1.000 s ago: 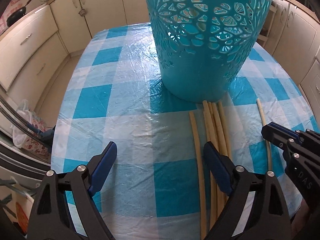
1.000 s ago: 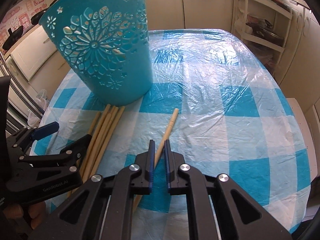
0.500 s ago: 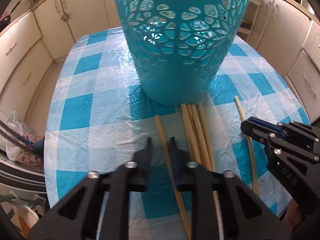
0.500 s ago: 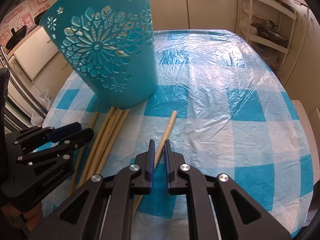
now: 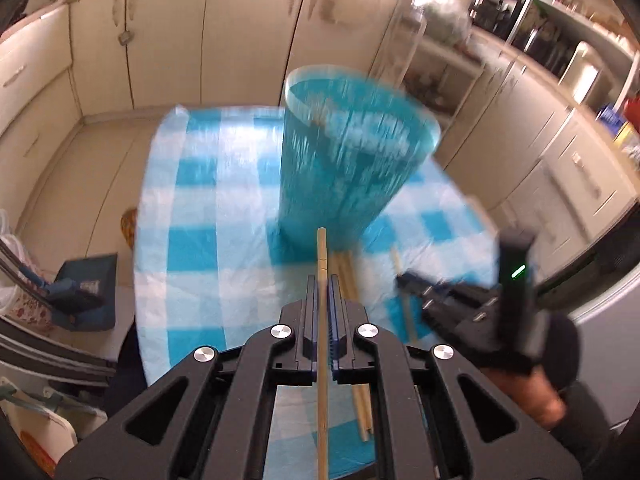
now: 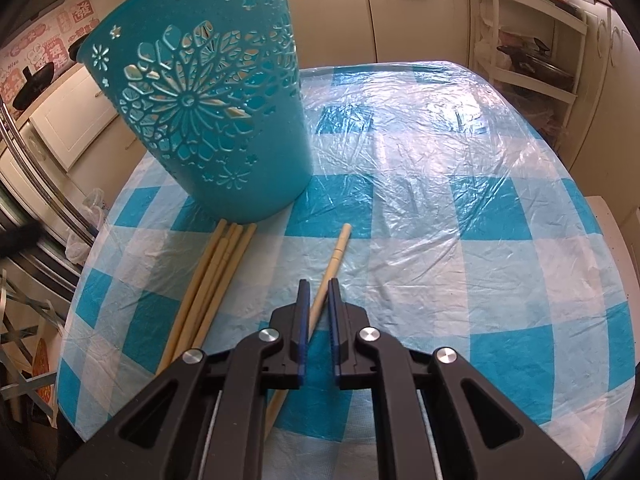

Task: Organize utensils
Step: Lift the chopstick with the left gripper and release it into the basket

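Note:
My left gripper [image 5: 322, 280] is shut on a wooden chopstick [image 5: 322, 252] and holds it well above the table, its tip pointing at the teal cut-out basket [image 5: 352, 160]. The view is blurred by motion. A bundle of chopsticks [image 6: 212, 280] lies on the checked tablecloth [image 6: 440, 208] in front of the basket [image 6: 212, 120]. A single chopstick [image 6: 334, 258] lies to their right. My right gripper [image 6: 319, 286] hovers low over this single chopstick, jaws nearly shut with a narrow gap, holding nothing. The right gripper also shows in the left wrist view [image 5: 404, 278].
Cream kitchen cabinets [image 5: 240, 40] surround the table. A white shelf rack [image 6: 532, 40] with pans stands at the back right. A blue box [image 5: 86, 292] and bags sit on the floor to the left of the table.
My left gripper closed on one chopstick from the left of the bundle and lifted it high above the table. The right gripper stayed over the single chopstick.

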Motion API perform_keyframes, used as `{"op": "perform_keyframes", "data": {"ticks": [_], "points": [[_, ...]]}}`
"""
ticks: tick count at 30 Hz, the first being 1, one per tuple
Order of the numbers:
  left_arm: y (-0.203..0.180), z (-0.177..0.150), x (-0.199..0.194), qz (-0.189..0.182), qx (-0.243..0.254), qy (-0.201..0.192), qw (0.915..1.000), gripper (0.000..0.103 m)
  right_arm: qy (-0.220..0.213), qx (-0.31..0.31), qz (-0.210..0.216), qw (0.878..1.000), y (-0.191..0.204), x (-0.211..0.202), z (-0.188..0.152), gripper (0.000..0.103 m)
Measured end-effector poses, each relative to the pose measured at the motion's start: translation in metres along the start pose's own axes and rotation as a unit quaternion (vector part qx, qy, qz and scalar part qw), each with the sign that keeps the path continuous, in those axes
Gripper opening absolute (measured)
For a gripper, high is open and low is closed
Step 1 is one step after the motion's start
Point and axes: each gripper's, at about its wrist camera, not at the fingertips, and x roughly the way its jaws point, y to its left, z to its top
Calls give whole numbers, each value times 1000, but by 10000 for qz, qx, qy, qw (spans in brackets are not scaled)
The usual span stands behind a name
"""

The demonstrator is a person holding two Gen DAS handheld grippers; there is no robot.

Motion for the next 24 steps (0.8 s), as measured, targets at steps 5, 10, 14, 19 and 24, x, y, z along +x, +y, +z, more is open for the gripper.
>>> {"op": "perform_keyframes", "data": {"ticks": [5,10,14,19,24], "points": [[-20,55,-58,-417,58,-1187,9920,5,-21,89,78,9999,-3,0,2,9],[-36,108,-64,-330,-149,-2581,9654,5,-46,96,98,9999,-4,1,1,9],[-37,136,-37,52,-459,-3180,9470,5,-60,123,139,9998,-5,0,0,9],[-34,145,10,560,-755,-3286,9398,5,-65,142,169,9997,-7,-1,0,9],[-30,137,31,779,-793,-3245,9393,5,-61,169,204,9996,-8,-1,0,9]]}}
